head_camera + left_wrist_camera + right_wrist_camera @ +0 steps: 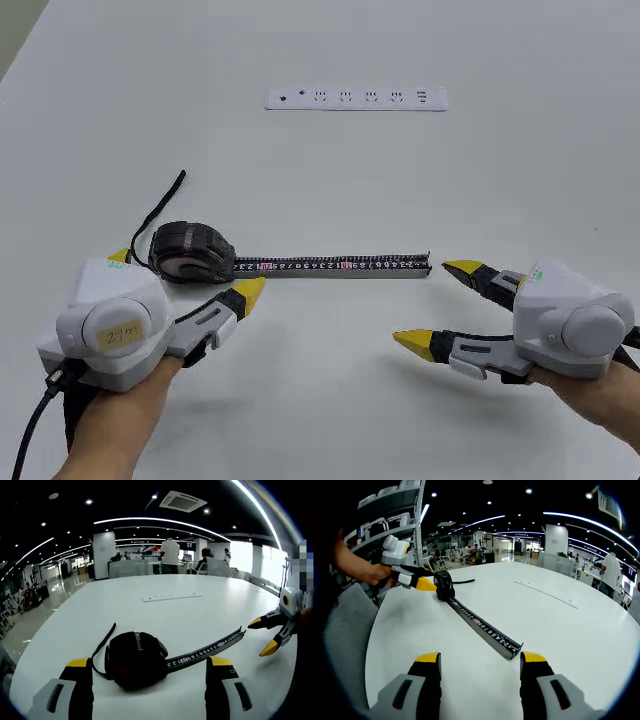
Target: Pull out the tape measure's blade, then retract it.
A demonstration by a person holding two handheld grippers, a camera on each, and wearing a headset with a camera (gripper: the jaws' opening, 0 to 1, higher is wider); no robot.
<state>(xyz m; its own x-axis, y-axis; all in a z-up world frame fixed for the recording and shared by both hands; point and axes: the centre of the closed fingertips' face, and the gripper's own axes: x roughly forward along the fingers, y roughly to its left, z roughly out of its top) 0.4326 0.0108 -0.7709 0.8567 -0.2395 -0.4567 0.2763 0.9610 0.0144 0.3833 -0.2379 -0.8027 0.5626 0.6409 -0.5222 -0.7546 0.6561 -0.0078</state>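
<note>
Head view, at a white workbench (420, 170): nearest the person, the left gripper (184, 272) sits at the near left with its jaws spread wide to either side of the tape measure (192, 252), one yellow tip at the case's near right and the other at its far left. Whether either tip touches the case cannot be told; the jaws are not closed on it. At the near right, the right gripper (437, 303) is held with its jaws wide apart and nothing between them, its farther tip just beside the free end of the blade (340, 265).

The black case rests on the table, its dark wrist strap (160, 210) trailing away toward the far left. From the case the blade runs flat along the table to the right, printed scale up, and ends just short of the right gripper. In the right gripper view that end lies just ahead of the open jaws, nearer the right-hand one, apart from both.

Farther off, a white power strip (356, 97) lies alone toward the far side of the table. Beyond it, in the gripper views, stretches an open office with people standing at a distance.

By the look of it, the first half of the job is done: the blade is out by a good length. The retraction is not yet done, and neither gripper has hold of case or blade to begin it.
</note>
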